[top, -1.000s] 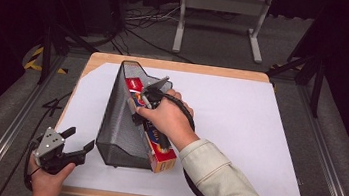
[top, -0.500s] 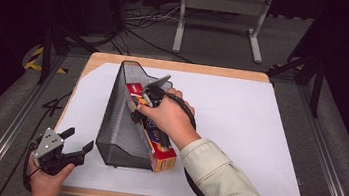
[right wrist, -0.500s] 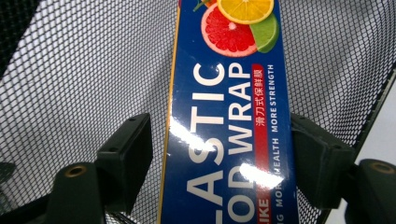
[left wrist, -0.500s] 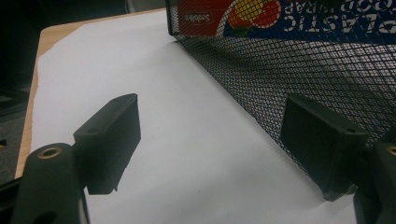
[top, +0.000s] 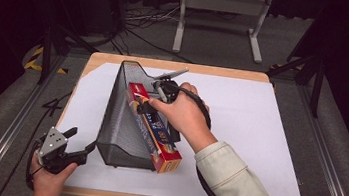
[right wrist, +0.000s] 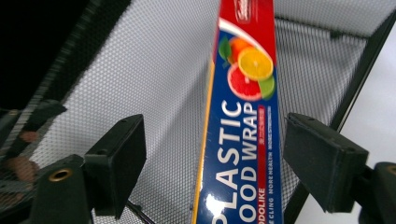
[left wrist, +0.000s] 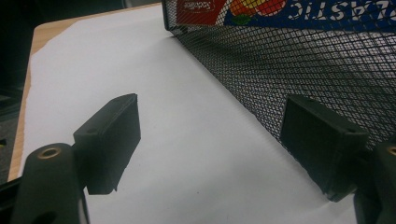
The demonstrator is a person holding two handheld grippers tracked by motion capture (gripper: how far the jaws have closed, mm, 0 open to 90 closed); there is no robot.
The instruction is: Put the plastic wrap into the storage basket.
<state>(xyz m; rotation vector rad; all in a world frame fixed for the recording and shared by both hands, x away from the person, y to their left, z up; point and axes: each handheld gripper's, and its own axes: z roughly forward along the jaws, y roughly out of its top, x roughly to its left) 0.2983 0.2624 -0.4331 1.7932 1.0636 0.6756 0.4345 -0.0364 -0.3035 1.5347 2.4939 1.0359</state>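
1. The plastic wrap box (top: 154, 128) lies lengthwise inside the black mesh holder (top: 121, 122), which stands on the white surface (top: 258, 138). Its near end sticks out past the holder's open front edge, toward the person.
2. The right claw (top: 155, 95) hovers over the far half of the box, held in the person's right hand (top: 185, 117).
3. In the right gripper view, the right claw (right wrist: 212, 163) stands wide, with the box (right wrist: 240, 130) between the two pads and clear space on each side. Its jaws have just been opening; neither pad presses on the box.
4. The same view shows the box resting against the mesh (right wrist: 154, 93), its printed face with the fruit picture turned up.
5. The left claw (top: 81, 147) sits at the near left corner of the surface, just beside the holder's near corner, in the left hand (top: 49, 178).
6. In the left gripper view, the left claw (left wrist: 215, 149) is wide with nothing between the pads. Its one pad lies close against the mesh wall (left wrist: 303, 60); whether it touches I cannot tell.
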